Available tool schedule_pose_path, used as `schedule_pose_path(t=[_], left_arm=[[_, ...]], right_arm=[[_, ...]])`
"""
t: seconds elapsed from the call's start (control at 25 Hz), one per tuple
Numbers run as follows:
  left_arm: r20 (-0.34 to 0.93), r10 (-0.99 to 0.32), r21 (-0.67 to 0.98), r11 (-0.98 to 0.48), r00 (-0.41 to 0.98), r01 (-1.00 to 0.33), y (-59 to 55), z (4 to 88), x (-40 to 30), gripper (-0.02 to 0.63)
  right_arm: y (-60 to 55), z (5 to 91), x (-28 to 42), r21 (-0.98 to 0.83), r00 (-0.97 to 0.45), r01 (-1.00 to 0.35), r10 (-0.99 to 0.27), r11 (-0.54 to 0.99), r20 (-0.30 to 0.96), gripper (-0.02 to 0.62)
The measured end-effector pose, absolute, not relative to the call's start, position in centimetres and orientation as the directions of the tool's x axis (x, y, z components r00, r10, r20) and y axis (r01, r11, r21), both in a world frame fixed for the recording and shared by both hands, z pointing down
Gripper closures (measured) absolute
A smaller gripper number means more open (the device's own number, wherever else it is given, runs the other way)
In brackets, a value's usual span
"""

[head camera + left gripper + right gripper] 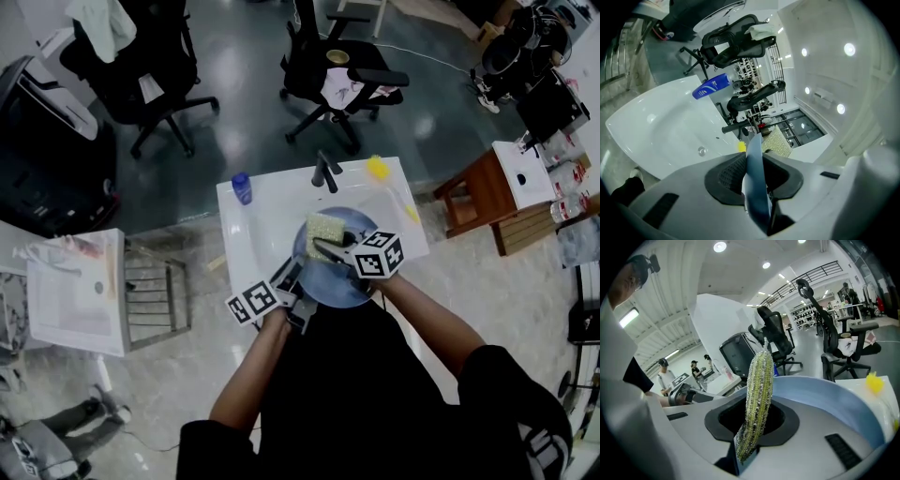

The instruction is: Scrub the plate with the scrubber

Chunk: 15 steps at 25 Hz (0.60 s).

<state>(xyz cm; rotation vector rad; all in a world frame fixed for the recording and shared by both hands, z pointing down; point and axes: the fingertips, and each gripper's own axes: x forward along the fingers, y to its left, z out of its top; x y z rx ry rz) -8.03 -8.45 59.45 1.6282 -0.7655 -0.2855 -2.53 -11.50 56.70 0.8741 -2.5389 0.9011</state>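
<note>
A round blue plate (339,281) is held tilted over the white sink (258,220). My left gripper (292,279) is shut on the plate's near-left rim. In the left gripper view the plate (755,183) runs edge-on between the pads of the left gripper (754,164). A yellow-green scrubber (324,228) lies against the plate's far part, and my right gripper (330,248) is shut on it. The right gripper view has the scrubber (758,380) standing upright in the right gripper (757,413), with the plate (834,399) curving just behind it.
On the sink's rim stand a blue bottle (242,187), a dark faucet (325,172) and a yellow object (377,168). Black office chairs (333,70) stand beyond the sink, a wooden stool (478,202) to its right, a metal rack (155,300) to its left.
</note>
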Motion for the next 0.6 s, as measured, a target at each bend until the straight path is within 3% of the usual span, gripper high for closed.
schedule_pose_path(t=[0.6], left_arm=[[0.236, -0.594, 0.952, -0.019, 0.769, -0.306, -7.3, 59.3, -7.9, 0.522]], right_arm=[[-12.5, 57.1, 1.3, -0.374, -0.677, -0.733, -0.554, 0.568, 0.485, 0.535]])
